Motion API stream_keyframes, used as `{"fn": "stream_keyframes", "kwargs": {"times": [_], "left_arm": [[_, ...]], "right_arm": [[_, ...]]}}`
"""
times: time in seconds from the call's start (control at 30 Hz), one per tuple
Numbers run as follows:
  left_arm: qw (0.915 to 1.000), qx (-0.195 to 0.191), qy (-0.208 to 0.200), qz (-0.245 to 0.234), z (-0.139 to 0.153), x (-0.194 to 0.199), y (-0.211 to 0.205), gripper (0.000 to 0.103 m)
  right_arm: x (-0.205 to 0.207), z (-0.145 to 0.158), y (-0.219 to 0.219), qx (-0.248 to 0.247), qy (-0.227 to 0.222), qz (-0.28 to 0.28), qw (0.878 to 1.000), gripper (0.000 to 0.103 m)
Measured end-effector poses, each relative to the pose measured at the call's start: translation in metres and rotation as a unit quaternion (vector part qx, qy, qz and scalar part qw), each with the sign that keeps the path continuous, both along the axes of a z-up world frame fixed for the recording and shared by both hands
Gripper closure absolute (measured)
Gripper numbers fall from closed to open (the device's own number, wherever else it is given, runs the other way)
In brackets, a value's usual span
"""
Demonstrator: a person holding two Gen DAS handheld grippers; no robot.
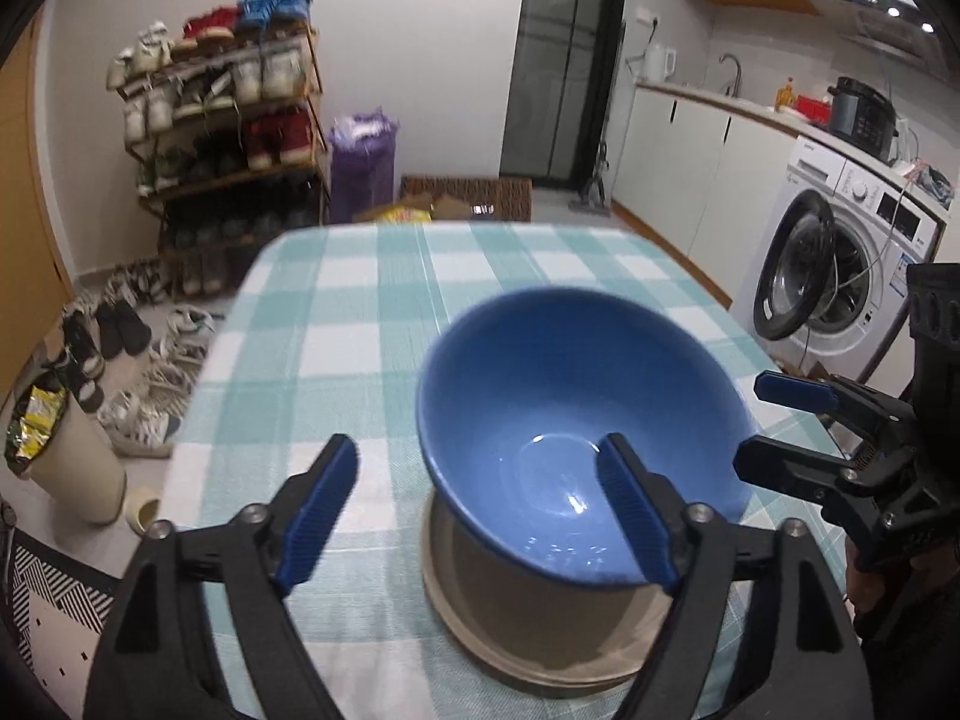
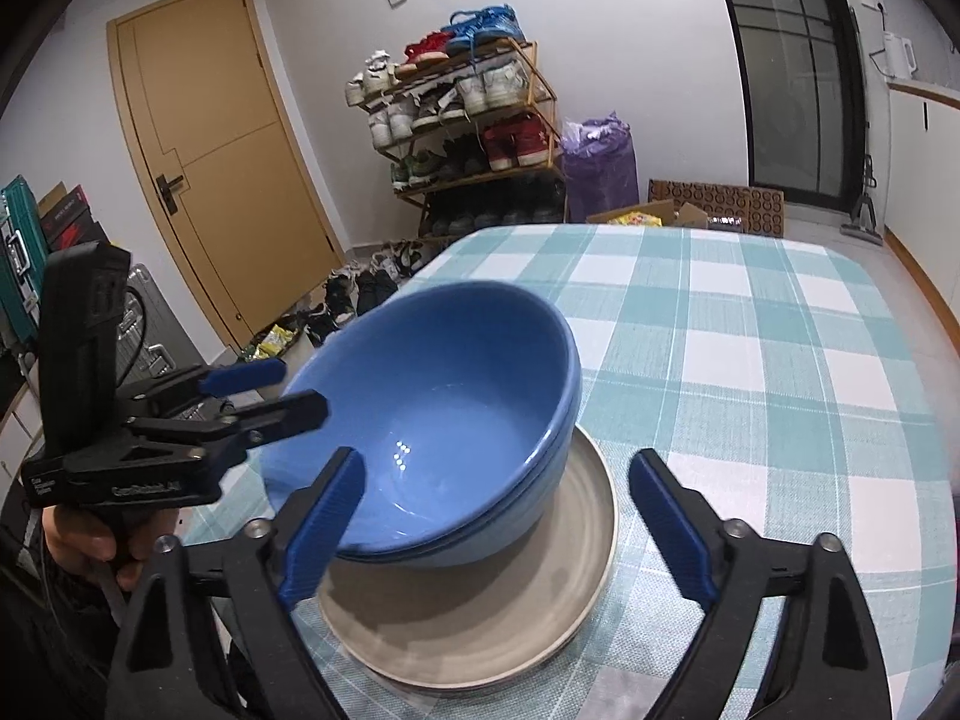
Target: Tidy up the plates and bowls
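A blue bowl [image 1: 540, 408] sits tilted on a grey plate [image 1: 540, 636] on the checked tablecloth. In the right wrist view the blue bowl [image 2: 444, 420] seems nested in a second blue bowl on the plate [image 2: 492, 618]. My left gripper [image 1: 480, 510] is open; its right finger reaches over the bowl's near rim, its left finger is beside the bowl. My right gripper [image 2: 498, 516] is open, close above the plate's near side, holding nothing. The left gripper also shows in the right wrist view [image 2: 294, 390], open at the bowl's left rim. The right gripper shows in the left wrist view [image 1: 762, 420], open.
The table [image 2: 750, 330] with teal checked cloth stretches far and right. A shoe rack [image 1: 228, 120], shoes on the floor, a beige bin [image 1: 78, 456] and a washing machine [image 1: 840, 264] stand around it. A door [image 2: 222, 150] is at left.
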State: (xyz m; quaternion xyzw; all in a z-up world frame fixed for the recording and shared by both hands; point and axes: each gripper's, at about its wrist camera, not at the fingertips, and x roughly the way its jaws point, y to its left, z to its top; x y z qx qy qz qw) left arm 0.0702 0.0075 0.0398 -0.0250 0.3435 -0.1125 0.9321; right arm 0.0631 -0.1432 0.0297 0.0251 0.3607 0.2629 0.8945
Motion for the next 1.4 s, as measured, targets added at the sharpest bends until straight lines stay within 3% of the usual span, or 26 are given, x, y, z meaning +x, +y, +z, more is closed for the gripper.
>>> {"fn": "stream_keyframes", "kwargs": {"times": [0.07, 0.2, 0.5, 0.83, 1.03, 1.4], "left_arm": [[0.9996, -0.002, -0.027, 0.001, 0.005, -0.012, 0.005, 0.005], [0.9977, 0.01, -0.066, 0.009, 0.008, -0.029, 0.011, 0.0], [0.995, 0.027, -0.089, 0.036, -0.005, -0.048, 0.018, 0.0], [0.9918, 0.004, -0.113, 0.06, -0.017, -0.071, 0.027, 0.0], [0.989, 0.044, -0.124, 0.069, -0.029, -0.086, 0.017, 0.0], [0.9854, 0.043, -0.159, 0.045, -0.037, -0.109, 0.002, 0.0]], "right_arm": [[-0.005, 0.003, 0.0, 0.003, -0.012, 0.003, 1.0, 0.001], [-0.014, 0.004, 0.002, -0.006, -0.024, 0.014, 1.0, 0.001], [-0.038, 0.003, -0.003, -0.001, -0.056, 0.02, 0.998, 0.001], [-0.073, -0.004, -0.019, 0.014, -0.088, 0.015, 0.996, 0.001], [-0.093, -0.012, -0.028, 0.025, -0.1, 0.016, 0.995, 0.001], [-0.131, -0.031, -0.037, 0.026, -0.134, 0.012, 0.991, 0.001]]}}
